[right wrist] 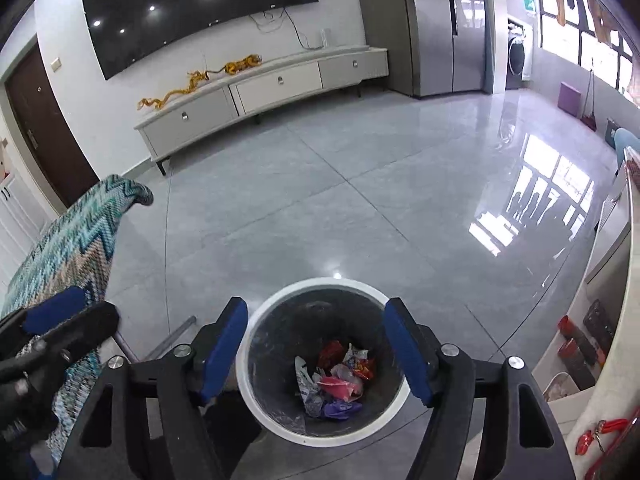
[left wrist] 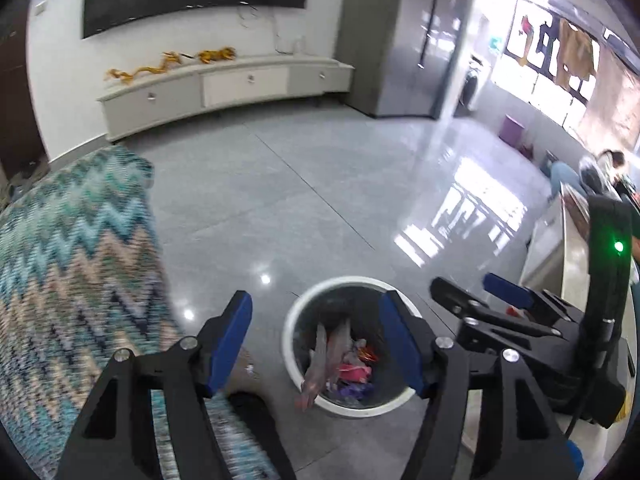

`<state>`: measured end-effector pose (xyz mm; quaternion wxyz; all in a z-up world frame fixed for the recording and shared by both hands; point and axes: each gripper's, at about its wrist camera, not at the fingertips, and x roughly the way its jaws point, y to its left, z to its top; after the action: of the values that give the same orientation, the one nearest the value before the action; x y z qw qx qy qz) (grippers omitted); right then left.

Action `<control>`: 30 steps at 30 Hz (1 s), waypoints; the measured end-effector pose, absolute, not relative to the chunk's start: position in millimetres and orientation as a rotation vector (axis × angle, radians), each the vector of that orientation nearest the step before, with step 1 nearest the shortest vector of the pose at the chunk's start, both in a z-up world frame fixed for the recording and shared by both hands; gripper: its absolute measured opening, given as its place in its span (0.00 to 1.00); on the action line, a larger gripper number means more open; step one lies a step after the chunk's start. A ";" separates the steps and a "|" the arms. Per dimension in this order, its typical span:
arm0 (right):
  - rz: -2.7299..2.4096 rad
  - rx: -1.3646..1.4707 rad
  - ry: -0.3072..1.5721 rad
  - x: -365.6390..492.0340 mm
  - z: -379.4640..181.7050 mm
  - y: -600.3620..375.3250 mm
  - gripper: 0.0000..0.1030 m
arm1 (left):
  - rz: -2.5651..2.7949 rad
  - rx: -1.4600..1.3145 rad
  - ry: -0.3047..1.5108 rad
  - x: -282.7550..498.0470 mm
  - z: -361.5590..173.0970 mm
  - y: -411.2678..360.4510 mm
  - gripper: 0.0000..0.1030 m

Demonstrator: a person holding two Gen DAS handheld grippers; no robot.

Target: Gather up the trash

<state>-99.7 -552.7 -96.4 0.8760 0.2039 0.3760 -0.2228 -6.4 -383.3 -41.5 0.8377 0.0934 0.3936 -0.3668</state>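
Observation:
A round trash bin with a white rim [left wrist: 294, 312] [right wrist: 256, 400] stands on the grey tile floor. Several crumpled wrappers [left wrist: 352, 372] [right wrist: 340, 380] lie inside it, red, pink, purple and white. A pale wrapper [left wrist: 320, 364] looks blurred at the bin's left inner side. My left gripper [left wrist: 316, 344] is open and empty above the bin. My right gripper [right wrist: 316, 348] is open and empty, directly over the bin. The right gripper also shows in the left wrist view [left wrist: 480, 292], and the left gripper's fingers [right wrist: 60, 316] show in the right wrist view.
A zigzag-patterned blanket [left wrist: 72, 264] [right wrist: 68, 248] covers a seat at the left. A counter edge [right wrist: 616, 320] runs along the right, with red packets [right wrist: 600, 436] on shelves below it. A white TV cabinet [right wrist: 272, 88] and a fridge [right wrist: 440, 28] stand at the back wall.

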 end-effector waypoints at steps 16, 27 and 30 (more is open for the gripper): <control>-0.332 0.253 0.653 -80.1 -38.3 -432.6 1.00 | -0.366 0.114 0.674 2.8 3.9 -211.9 0.66; -0.267 0.136 0.539 -92.8 9.8 -373.9 1.00 | -0.241 0.039 0.564 -12.0 36.7 -141.4 0.66; -0.250 0.121 0.510 -99.1 18.8 -361.0 1.00 | -0.216 0.027 0.547 -18.0 41.8 -131.9 0.70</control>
<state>-99.1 -361.0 18.8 0.9582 0.0595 0.2515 -0.1230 -18.0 -131.9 41.9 0.9570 0.0132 0.2696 -0.1064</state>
